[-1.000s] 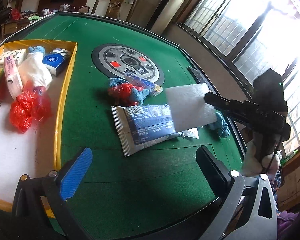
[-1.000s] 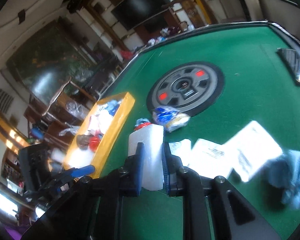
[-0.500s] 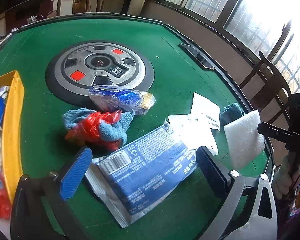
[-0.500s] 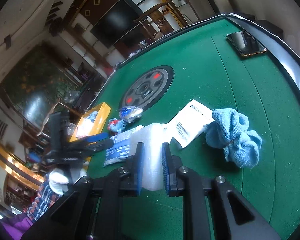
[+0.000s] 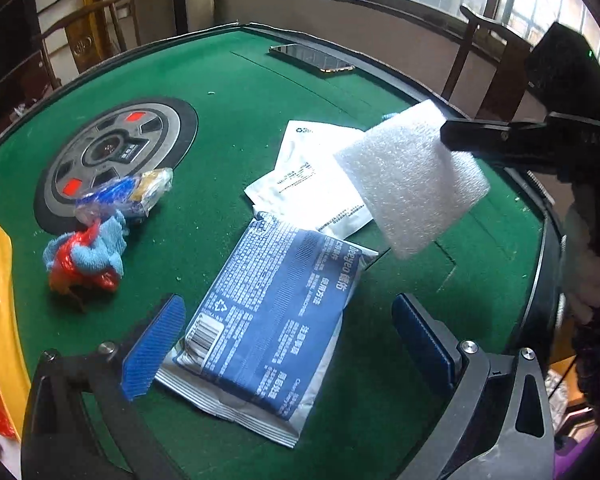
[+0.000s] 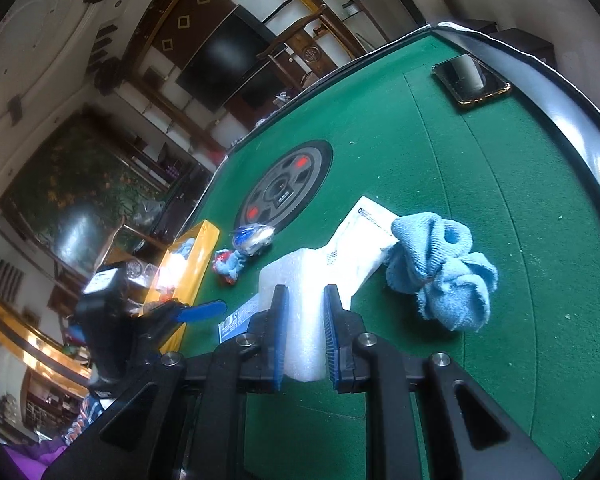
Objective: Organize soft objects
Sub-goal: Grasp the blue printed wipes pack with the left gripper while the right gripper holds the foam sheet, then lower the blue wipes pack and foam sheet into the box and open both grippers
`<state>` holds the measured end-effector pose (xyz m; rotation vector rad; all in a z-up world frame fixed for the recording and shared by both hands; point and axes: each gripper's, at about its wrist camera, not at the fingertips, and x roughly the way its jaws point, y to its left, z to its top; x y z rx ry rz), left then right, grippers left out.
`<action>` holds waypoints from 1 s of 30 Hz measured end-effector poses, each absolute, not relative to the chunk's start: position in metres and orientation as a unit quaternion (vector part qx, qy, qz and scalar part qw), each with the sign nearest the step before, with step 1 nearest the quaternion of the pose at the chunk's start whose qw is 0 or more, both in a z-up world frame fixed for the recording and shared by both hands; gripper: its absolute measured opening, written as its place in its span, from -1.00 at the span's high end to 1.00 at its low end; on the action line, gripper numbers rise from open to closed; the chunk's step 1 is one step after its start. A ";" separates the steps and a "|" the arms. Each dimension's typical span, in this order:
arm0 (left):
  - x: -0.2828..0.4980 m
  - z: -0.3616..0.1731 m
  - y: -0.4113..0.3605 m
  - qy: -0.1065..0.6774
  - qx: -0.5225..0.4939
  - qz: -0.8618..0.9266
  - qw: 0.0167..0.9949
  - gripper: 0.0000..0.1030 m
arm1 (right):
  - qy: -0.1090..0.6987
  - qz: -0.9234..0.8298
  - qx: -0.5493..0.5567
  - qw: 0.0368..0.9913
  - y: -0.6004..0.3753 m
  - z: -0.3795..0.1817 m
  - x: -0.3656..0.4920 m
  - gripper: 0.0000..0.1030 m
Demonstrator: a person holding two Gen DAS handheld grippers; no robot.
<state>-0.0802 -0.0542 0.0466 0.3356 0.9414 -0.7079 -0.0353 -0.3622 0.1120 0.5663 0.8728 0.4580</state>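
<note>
Left gripper (image 5: 288,344) spread wide over the green felt table (image 5: 228,92), flat blue-and-white plastic packet (image 5: 276,320) lying just below and between its blue pads, untouched. Right gripper (image 6: 304,332) clamped on a white foam sheet (image 6: 300,300), held off the table; crumpled light-blue cloth (image 6: 440,268) just right of it.

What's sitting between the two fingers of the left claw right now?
In the left wrist view, the blue wipes packet lies on the green table between the open left claw's fingers, which do not touch it.
</note>
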 end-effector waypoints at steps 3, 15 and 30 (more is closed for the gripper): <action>-0.081 0.029 -0.076 0.432 0.233 -0.298 0.819 -1.00 | 0.416 0.215 0.265 0.843 -0.364 0.114 -0.038 0.70; -0.069 0.046 0.008 0.459 0.000 -0.330 0.825 -0.42 | 0.418 0.236 0.249 0.841 -0.336 0.128 -0.030 0.70; -0.107 0.089 0.263 0.395 -0.191 -0.142 0.887 -0.43 | 0.439 0.382 0.149 0.799 -0.153 0.151 0.002 0.70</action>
